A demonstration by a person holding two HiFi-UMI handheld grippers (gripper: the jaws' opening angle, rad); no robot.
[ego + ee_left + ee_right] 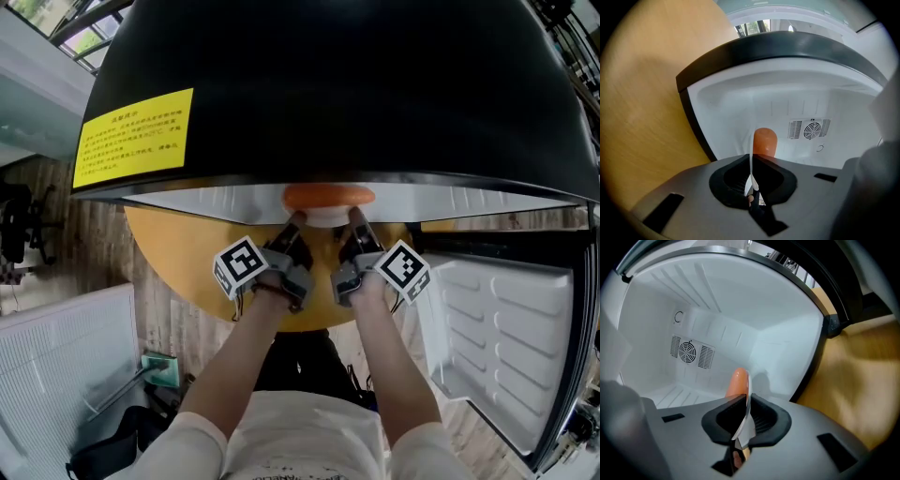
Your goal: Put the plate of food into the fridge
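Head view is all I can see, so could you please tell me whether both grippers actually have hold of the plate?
Observer: Yes. The left gripper has its fingers shut on the thin white rim of the plate.
Operator: And the right one?
Observer: The right gripper pinches the rim the same way, with the orange food just beyond.
Operator: What lies ahead inside the fridge?
Observer: A white back wall with a round fan vent, facing the plate.
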